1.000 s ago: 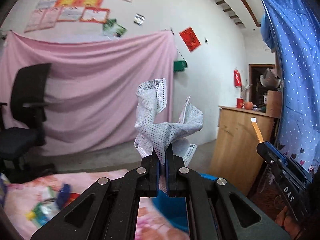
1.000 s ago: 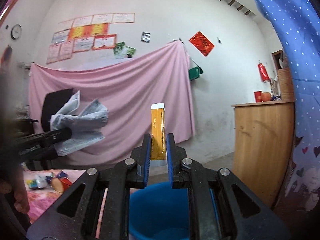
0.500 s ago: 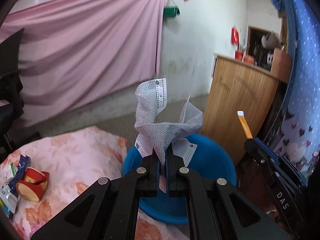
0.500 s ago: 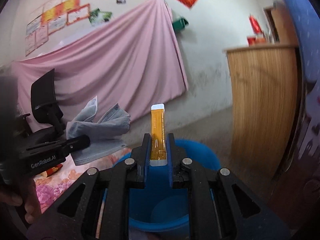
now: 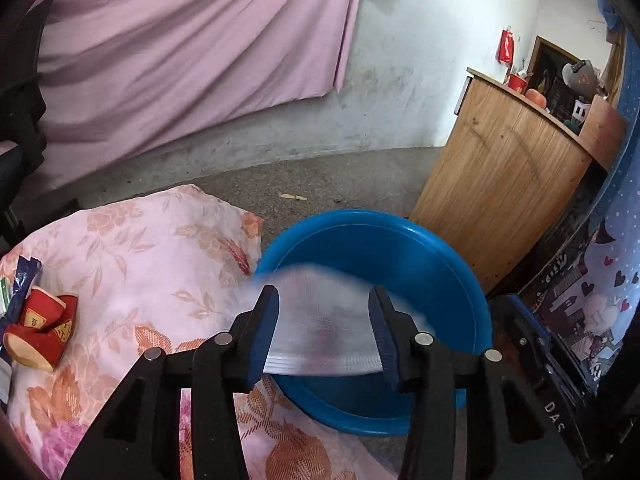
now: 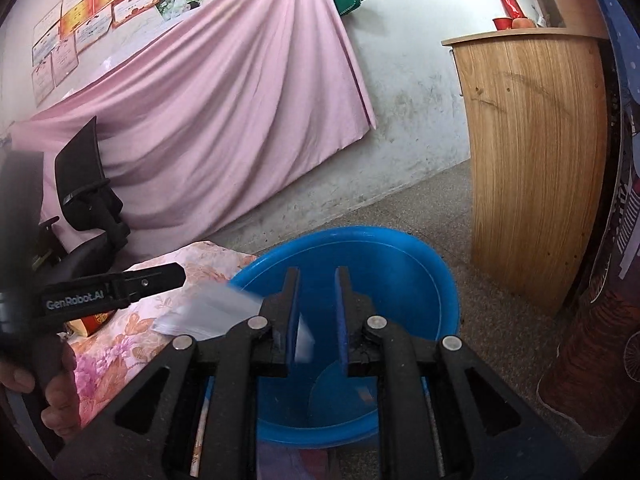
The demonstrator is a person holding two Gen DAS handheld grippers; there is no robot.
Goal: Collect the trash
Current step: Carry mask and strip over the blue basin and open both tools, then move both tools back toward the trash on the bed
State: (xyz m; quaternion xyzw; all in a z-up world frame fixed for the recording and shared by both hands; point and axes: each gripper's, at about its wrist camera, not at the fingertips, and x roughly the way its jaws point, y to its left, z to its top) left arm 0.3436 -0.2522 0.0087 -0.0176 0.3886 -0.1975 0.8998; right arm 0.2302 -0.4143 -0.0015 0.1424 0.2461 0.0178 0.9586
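Observation:
My left gripper [image 5: 326,312] is open, its jaws wide apart over the near rim of the blue basin [image 5: 400,240]. The white face mask [image 5: 320,332] is a blur between them, loose and dropping. In the right wrist view the mask [image 6: 208,312] falls just under the left gripper [image 6: 160,278], beside the basin [image 6: 400,248]. My right gripper [image 6: 316,304] is open above the basin with nothing held. A faint orange smear [image 6: 362,394] low in the basin may be the orange sachet. The right gripper's dark body [image 5: 552,420] shows at the lower right.
The basin stands on the concrete floor against a table covered in pink floral cloth [image 5: 160,248]. Crushed red paper cups [image 5: 40,332] and a blue wrapper [image 5: 20,280] lie at its left edge. A wooden counter [image 5: 504,184] stands right of the basin, a black office chair [image 6: 88,200] at the left.
Both grippers tilted down over the basin and opened. The left let go of the mask, which is falling. The right released the orange sachet, which has left its jaws.

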